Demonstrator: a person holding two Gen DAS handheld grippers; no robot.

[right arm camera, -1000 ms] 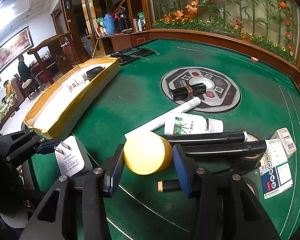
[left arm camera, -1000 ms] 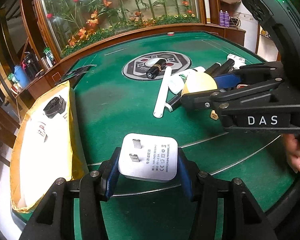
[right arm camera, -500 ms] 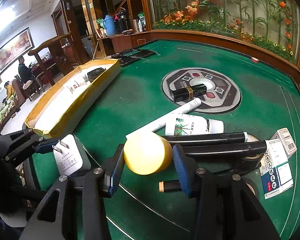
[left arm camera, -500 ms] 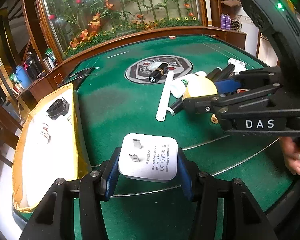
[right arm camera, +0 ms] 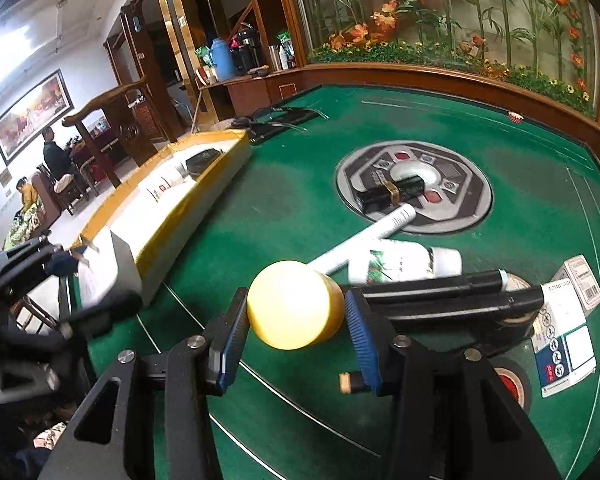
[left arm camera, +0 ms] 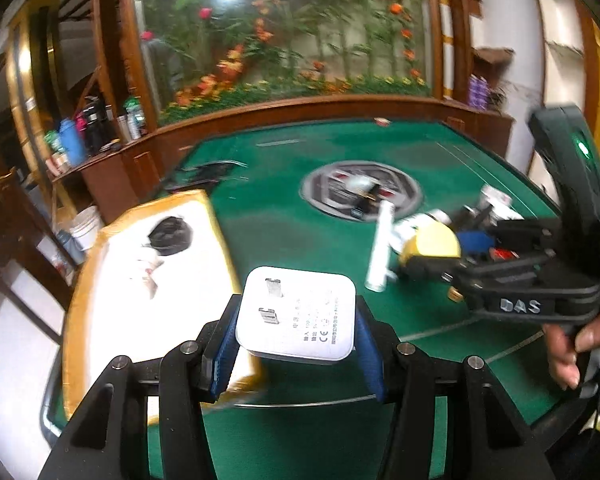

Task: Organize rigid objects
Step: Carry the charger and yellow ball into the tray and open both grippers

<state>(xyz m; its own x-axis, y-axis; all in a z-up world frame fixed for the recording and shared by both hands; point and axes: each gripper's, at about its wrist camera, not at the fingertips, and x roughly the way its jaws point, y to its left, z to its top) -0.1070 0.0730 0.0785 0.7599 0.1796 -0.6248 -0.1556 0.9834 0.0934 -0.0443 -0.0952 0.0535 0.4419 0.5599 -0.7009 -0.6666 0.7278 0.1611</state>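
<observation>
Left wrist: white square two-pronged charger (left arm camera: 296,314), printed face up.

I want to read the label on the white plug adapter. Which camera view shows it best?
The left wrist view: the white plug adapter faces the camera, prongs and print visible, clamped in the left gripper. The right wrist view shows it only edge-on and blurred.

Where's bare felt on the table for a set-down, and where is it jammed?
Free: green felt between the yellow-edged box and the centre console; also the far felt beyond it. Crowded: the pile by the yellow container, white tube, black markers.
</observation>
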